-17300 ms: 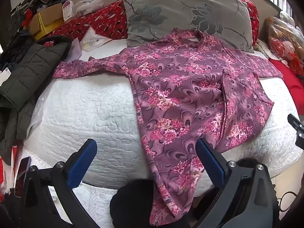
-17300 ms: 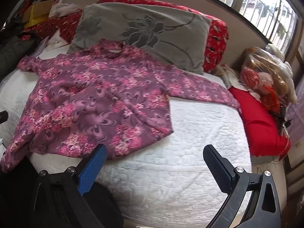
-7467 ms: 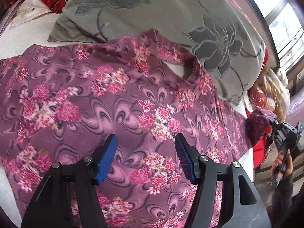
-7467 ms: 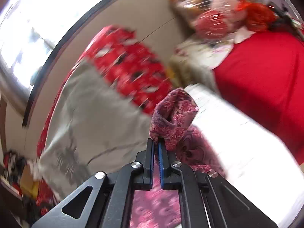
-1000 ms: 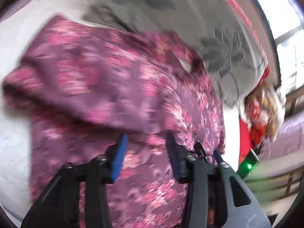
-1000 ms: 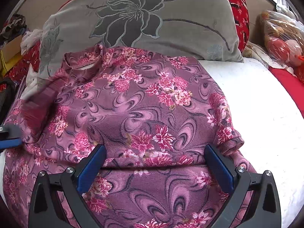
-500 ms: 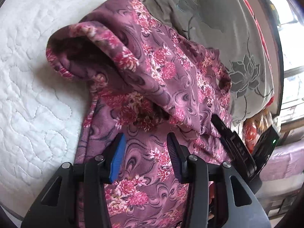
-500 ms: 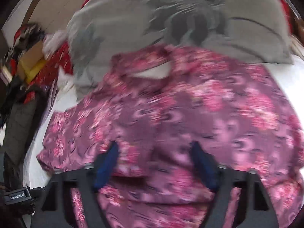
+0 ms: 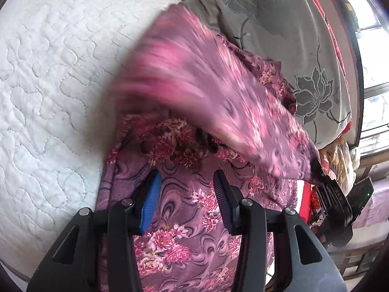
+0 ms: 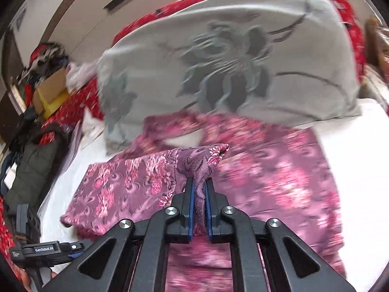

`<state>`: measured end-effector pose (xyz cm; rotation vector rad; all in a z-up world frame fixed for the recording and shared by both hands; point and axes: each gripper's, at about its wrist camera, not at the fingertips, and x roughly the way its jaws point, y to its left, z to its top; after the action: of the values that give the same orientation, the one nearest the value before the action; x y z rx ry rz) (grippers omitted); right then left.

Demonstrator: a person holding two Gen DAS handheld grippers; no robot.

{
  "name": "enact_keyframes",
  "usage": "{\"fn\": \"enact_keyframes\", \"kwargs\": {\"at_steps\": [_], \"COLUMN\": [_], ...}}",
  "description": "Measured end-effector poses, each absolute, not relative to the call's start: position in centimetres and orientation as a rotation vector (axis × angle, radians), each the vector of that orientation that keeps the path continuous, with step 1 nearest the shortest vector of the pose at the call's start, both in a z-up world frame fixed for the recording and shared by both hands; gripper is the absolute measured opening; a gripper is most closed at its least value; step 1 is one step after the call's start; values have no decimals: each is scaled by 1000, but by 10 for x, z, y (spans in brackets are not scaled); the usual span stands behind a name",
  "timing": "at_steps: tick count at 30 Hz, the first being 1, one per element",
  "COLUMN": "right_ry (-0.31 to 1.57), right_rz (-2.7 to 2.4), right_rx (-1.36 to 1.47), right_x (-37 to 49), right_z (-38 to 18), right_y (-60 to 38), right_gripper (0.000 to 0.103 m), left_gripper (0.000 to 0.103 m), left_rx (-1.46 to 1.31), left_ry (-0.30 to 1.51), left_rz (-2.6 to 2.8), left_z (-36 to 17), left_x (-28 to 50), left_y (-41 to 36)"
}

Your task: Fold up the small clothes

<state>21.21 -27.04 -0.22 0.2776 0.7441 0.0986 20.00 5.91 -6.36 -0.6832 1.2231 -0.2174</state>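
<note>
A purple shirt (image 9: 194, 219) with pink flowers lies on the white quilted bed (image 9: 48, 85), collar toward the pillow. My right gripper (image 10: 199, 182) is shut on the cuff of one sleeve (image 10: 136, 182) and holds it raised above the shirt body (image 10: 279, 182). In the left wrist view that sleeve (image 9: 206, 92) is a blurred band stretching to the right gripper (image 9: 325, 187). My left gripper (image 9: 186, 177) is low over the shirt's side near a bunched fold. Its jaws stand partly apart and pinch nothing. Its black body (image 10: 46, 250) shows at the lower left of the right wrist view.
A grey pillow (image 10: 231, 56) with a dark flower lies just behind the collar, with a red patterned cushion (image 10: 150, 22) behind it. A dark green jacket (image 10: 31, 160) and a cardboard box (image 10: 51, 92) sit at the bed's far left. Bare mattress (image 10: 359, 170) lies right of the shirt.
My right gripper has shut on the sleeve cuff and lifted it, so the sleeve now stretches up over the shirt. The left gripper came down near the shirt's side and then stayed still.
</note>
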Motion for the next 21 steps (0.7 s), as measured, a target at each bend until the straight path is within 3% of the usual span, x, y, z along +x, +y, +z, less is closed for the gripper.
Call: {"fn": "enact_keyframes", "kwargs": {"at_steps": [9, 16, 21], "right_ry": [723, 832, 843], "right_rz": [-22, -123, -160], "right_rx": [375, 420, 458], "right_x": [202, 204, 195], "right_z": [-1, -42, -39], "right_y": [-349, -384, -398], "right_gripper": [7, 7, 15], "left_gripper": [43, 43, 43], "left_rx": [-668, -621, -581], "left_ry": [1227, 1236, 1217], "left_rz": [-203, -201, -363], "left_z": [-64, -60, -34], "left_x": [201, 200, 178], "left_y": [57, 49, 35]}}
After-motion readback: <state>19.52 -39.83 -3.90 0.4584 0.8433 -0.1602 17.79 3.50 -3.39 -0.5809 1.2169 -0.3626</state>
